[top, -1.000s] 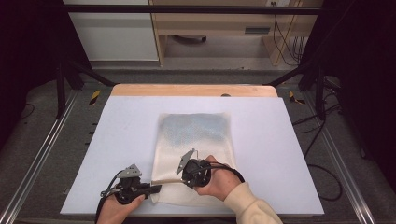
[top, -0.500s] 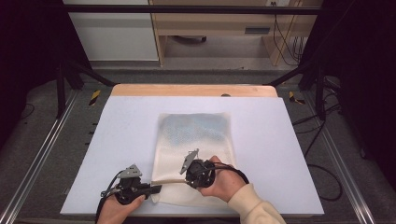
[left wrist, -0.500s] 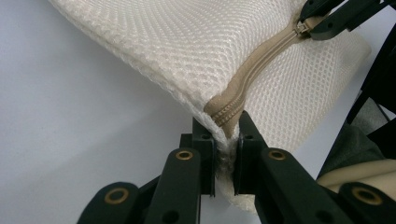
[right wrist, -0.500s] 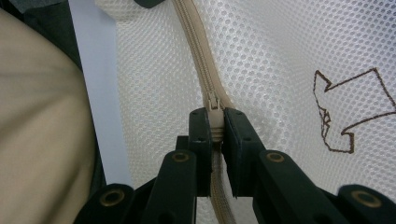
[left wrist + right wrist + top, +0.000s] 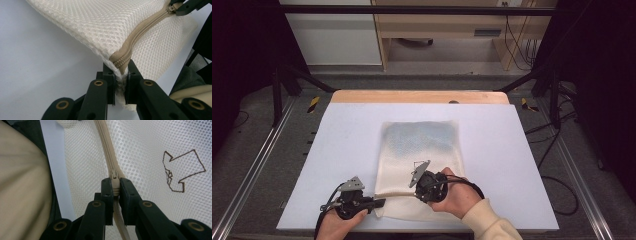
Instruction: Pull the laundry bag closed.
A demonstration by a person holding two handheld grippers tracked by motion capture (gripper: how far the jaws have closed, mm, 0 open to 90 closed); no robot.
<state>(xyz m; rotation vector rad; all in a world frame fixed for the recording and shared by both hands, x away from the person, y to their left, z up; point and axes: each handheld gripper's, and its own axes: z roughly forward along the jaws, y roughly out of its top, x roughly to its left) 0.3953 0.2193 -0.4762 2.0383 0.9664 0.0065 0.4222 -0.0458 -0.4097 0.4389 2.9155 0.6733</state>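
High view: one mesh bag (image 5: 422, 165); left tongs (image 5: 379, 202) clamp corner, right tongs (image 5: 419, 186) clamp zipper pull (image 5: 114, 174).

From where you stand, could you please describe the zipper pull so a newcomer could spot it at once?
On the white table lies a cream mesh bag; a tan zipper runs along its near edge. The zipper pull sits pinched in the right claw, the one small tab on the tape, beside a brown arrow mark.

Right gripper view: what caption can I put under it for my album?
Right gripper pinches the zipper pull on a cream mesh bag with an arrow mark.
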